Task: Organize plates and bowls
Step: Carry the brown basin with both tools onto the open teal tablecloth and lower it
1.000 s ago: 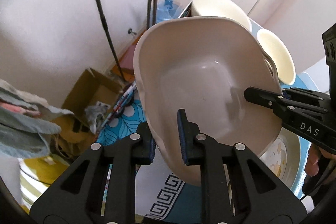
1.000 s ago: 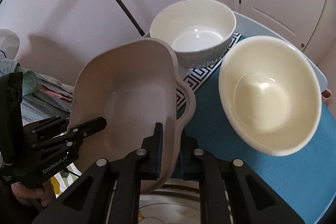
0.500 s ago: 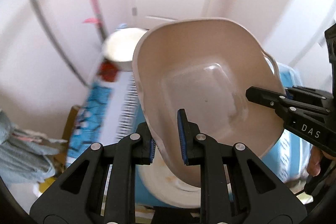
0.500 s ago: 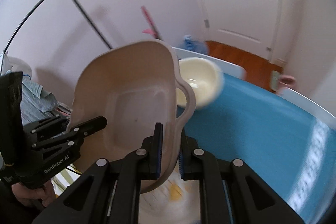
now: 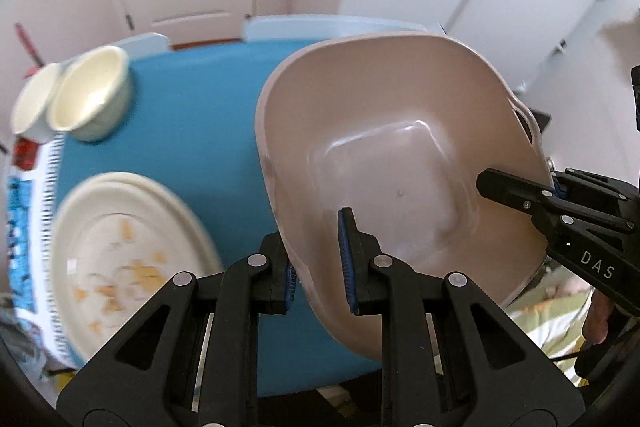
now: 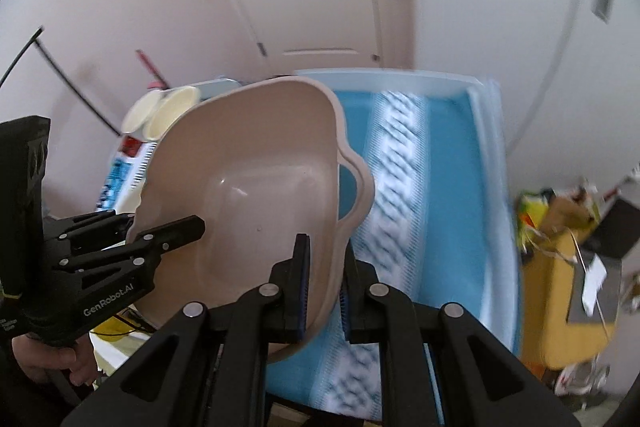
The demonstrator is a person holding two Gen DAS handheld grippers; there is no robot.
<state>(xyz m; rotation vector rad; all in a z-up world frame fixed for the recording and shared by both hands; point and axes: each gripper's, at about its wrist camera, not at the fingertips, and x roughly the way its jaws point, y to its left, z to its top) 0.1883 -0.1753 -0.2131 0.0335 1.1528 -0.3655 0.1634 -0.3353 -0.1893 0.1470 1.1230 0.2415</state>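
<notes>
Beige plastic basin [image 5: 400,163] is hanging tilted between my two grippers — my left gripper [image 5: 320,263] and right gripper [image 6: 323,291] are each pinching its rim, opposite sides — above the blue-clothed table [image 5: 200,131].

Beige squarish plastic basin with a handle [image 5: 400,163] is up in the air, tilted and empty. Two cream bowls [image 5: 90,99] sit side by side, crumb-covered round white plate [image 5: 120,255] nearer.

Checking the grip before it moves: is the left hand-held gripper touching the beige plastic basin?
Touching. The left wrist view shows the left hand-held gripper clamped on the beige plastic basin's rim.
</notes>
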